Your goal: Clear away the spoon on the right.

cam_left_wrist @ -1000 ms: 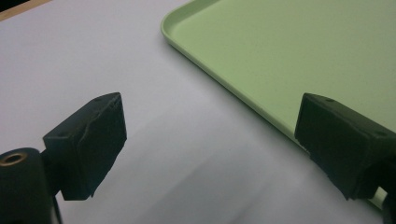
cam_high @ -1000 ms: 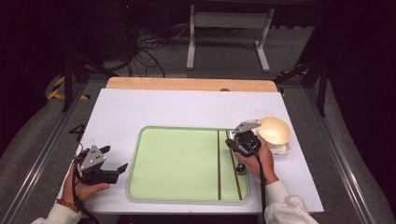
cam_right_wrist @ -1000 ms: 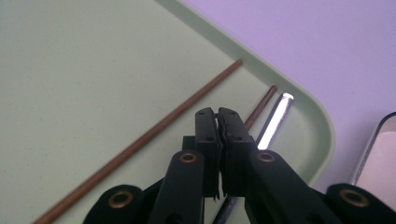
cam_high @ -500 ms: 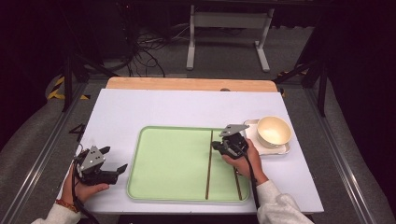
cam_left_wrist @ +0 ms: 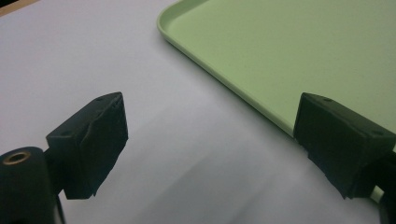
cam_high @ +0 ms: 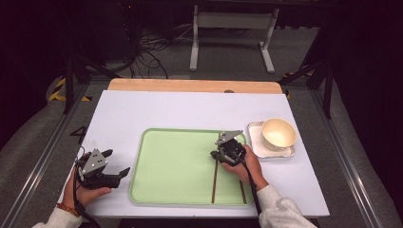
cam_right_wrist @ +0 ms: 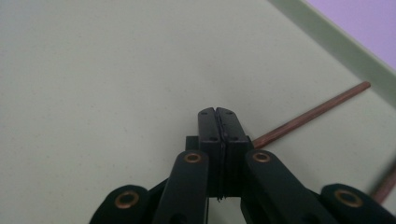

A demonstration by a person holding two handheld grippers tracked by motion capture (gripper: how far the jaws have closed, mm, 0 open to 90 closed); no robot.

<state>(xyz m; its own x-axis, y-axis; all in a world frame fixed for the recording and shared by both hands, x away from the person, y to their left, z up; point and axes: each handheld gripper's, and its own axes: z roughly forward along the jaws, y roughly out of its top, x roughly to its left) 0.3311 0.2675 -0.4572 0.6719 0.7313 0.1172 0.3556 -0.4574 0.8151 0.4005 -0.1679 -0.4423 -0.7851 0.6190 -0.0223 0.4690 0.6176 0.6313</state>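
On the white tabletop (cam_high: 190, 109) sits the green tray (cam_high: 176, 166); the right hand-held gripper (cam_high: 223, 153), clenched on one chopstick (cam_high: 215, 180), could roll it against the second chopstick (cam_high: 242, 192). Left hand-held gripper (cam_high: 114, 164) rests released.

The gripper (cam_right_wrist: 216, 112) points down at the green tray (cam_right_wrist: 102, 70), its two black jaws pressed flat together with only a thin seam between them. A brown chopstick (cam_right_wrist: 310, 113) comes out from behind the jaws and runs up to the right over the tray floor, its end close to the tray's rim; whether the jaws pinch it cannot be told. The tip of a second chopstick (cam_right_wrist: 385, 185) shows at the right edge, and pale purple table (cam_right_wrist: 369, 23) lies beyond the rim.
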